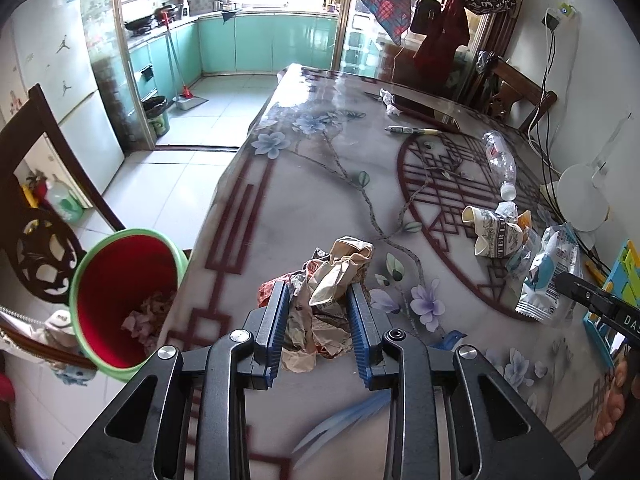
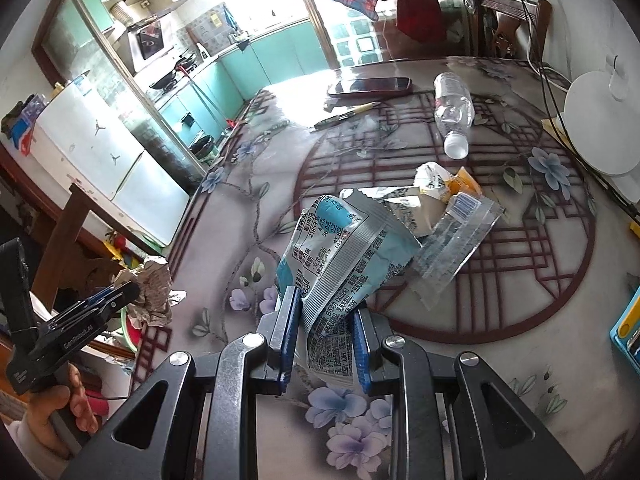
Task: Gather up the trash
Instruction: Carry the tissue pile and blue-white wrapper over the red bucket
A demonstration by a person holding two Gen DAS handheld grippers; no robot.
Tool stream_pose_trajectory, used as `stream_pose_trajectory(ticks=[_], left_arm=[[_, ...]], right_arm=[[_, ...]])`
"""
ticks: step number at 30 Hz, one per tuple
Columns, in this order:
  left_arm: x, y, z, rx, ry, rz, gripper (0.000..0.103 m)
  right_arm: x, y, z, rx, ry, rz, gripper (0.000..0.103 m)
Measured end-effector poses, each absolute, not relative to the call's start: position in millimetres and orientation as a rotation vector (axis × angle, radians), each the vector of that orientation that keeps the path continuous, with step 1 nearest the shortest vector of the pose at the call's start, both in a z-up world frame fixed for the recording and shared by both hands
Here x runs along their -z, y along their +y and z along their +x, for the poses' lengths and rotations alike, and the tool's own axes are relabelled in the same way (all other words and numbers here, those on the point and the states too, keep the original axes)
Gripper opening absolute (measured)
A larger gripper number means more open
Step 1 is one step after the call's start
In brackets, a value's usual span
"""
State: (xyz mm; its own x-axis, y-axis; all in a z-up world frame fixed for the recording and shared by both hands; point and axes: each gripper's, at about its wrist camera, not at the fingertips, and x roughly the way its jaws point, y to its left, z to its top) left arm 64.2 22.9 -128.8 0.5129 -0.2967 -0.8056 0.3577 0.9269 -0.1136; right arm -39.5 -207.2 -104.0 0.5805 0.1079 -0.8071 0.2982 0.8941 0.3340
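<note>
- The left gripper pinches a wad of crumpled paper wrappers at lower centre of its view; loose flaps could shed scraps onto the table short of the red bin at lower left.
- The right gripper pinches a blue-and-white snack bag by one end; it could slip out.
- Ahead, right of centre: a crushed paper cup, a clear wrapper, a plastic bottle; beyond them a phone and pen, not trash.
- A chair back crowds the bin.
</note>
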Motion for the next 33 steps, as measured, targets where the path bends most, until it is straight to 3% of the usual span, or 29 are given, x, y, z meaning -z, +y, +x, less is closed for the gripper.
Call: stream_pose_trajectory(ticks=[18, 33], left_arm=[[128, 81, 86, 0.377, 0.948, 0.044, 0.028], [146, 174, 122, 0.243, 0.972, -0.018, 0.028]], right_arm=[[96, -152, -8, 0.088, 0.952, 0.426, 0.022], [87, -57, 66, -0.052, 0.942, 0.348, 0.022]])
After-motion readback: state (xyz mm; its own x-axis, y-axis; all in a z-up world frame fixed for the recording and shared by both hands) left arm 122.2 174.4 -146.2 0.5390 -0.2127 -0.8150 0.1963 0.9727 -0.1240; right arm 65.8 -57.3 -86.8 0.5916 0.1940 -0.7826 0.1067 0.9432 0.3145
